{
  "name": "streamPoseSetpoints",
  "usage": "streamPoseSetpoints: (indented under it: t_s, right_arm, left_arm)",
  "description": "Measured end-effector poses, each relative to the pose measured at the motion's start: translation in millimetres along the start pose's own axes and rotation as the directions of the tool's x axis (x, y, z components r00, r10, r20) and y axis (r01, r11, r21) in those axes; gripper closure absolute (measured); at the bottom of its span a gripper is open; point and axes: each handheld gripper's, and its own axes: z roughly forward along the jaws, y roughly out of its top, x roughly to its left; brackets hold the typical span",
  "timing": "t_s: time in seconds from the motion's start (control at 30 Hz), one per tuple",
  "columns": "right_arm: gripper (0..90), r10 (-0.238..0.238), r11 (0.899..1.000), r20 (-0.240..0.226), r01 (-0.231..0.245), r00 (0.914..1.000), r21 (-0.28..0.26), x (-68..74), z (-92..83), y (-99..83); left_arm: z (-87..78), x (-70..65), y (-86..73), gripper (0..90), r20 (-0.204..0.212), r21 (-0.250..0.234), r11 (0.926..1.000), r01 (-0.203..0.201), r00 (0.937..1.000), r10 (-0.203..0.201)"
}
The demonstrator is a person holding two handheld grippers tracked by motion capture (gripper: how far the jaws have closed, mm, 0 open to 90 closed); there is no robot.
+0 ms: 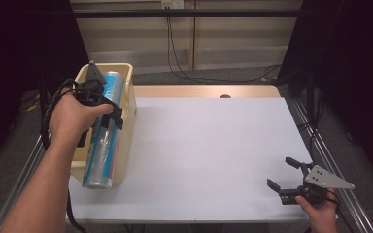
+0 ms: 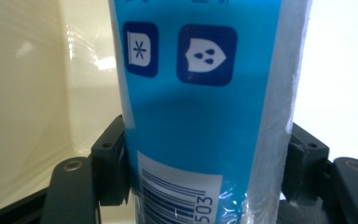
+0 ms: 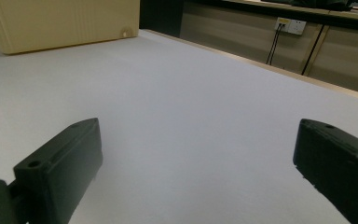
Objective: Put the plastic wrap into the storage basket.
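- At the left of the high view we see a cream plastic bin [image 1: 128, 104], a smooth-walled rectangular tub with rounded corners, standing on the white table [image 1: 209, 155].
- In the bin lies one long roll [image 1: 104, 131], running from the bin's far end at upper left down past its near rim, where its round end sticks out towards the lower left of the frame.
- The roll is a straight cylinder wrapped in glossy clear film that creases and catches the light; its label is bright blue with a white strip along one side.
- In the left gripper view the roll [image 2: 205, 107] carries two dark blue rounded squares with white signs, a snowflake and a shield with drops, and below them a white barcode panel with the digits 503.
- We see the left gripper [image 1: 108, 112] over the roll's middle; its black jaws press on either side of the roll, pinching it, with the bin's pale inner wall [image 2: 23, 93] to the left behind.
- The right gripper [image 1: 285, 175] sits at the lower right of the high view, just above the table, well apart from the bin; its jaws stand spread with nothing between them.
- The table surface is matt, flat and white, edged by a pale wooden strip at the far side.
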Motion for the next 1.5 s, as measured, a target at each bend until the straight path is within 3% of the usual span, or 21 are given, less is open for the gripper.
streamPoseSetpoints:
  t_s: [0.2,0.33,0.53,0.7,1.1,1.5]
  right_arm:
    - [0.8,0.002,1.000,-0.002,-0.002,1.0000,0.000,0.8,0.6,0.1]
    - [0.8,0.001,1.000,-0.003,-0.001,1.0000,-0.001,0.6,0.5,0.0]
    - [0.8,0.002,1.000,-0.004,-0.002,1.0000,0.001,0.7,0.9,-0.1]
    - [0.8,0.001,1.000,-0.004,-0.001,1.0000,0.002,0.9,-0.1,0.1]
    - [0.8,0.003,1.000,-0.008,-0.002,1.0000,0.005,1.0,0.2,-0.3]
    - [0.8,0.001,1.000,-0.011,-0.001,0.9999,0.008,0.5,0.4,-0.7]
  left_arm:
    - [12.0,11.7,-1.3,32.1,-0.027,0.020,0.9998,0.004,0.9996,-0.004]
    - [17.7,19.0,-1.3,32.1,-0.017,0.031,0.9994,0.016,0.9997,-0.016]
    - [24.9,23.8,-2.0,32.0,-0.044,0.019,0.9997,0.016,0.9989,-0.015]
    - [30.9,28.5,-3.0,31.9,-0.039,0.011,0.9988,0.048,0.9981,-0.048]
    - [37.1,32.6,-6.2,31.9,-0.048,0.003,0.9976,0.069,0.9965,-0.069]
    - [44.4,34.8,-5.1,31.8,-0.034,0.033,0.9968,0.072,0.9969,-0.071]
